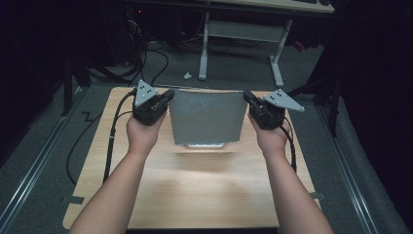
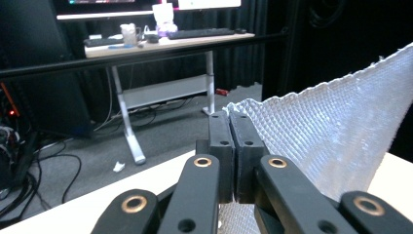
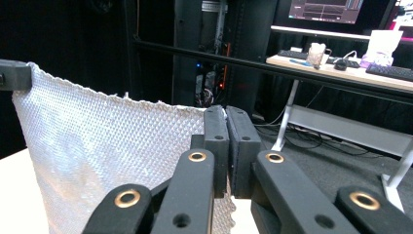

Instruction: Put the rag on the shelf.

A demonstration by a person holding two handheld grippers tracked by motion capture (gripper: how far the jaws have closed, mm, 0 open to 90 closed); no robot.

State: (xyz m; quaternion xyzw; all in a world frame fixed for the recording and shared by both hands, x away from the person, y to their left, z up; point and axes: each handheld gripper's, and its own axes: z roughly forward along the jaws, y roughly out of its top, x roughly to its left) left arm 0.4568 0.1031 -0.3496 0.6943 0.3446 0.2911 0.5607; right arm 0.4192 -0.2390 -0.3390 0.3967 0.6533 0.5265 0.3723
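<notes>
A grey-white woven cloth (image 1: 207, 116) hangs stretched in the air above the wooden table (image 1: 195, 195), held by its two upper corners. My left gripper (image 1: 169, 96) is shut on the cloth's top left corner and my right gripper (image 1: 247, 96) is shut on the top right corner. In the left gripper view the jaws of the left gripper (image 2: 229, 117) press together on the cloth (image 2: 331, 131), which spreads off to the right. In the right gripper view the right gripper (image 3: 225, 113) pinches the cloth (image 3: 97, 151), which spreads to the left. The cloth's lower edge hangs just above the tabletop.
A white-legged desk (image 1: 243, 34) stands beyond the table, with cables (image 1: 146, 63) on the grey floor. Each gripper trails a black cable (image 1: 114, 131) across the table's side. A desk with monitor and keyboard (image 2: 195, 34) is behind.
</notes>
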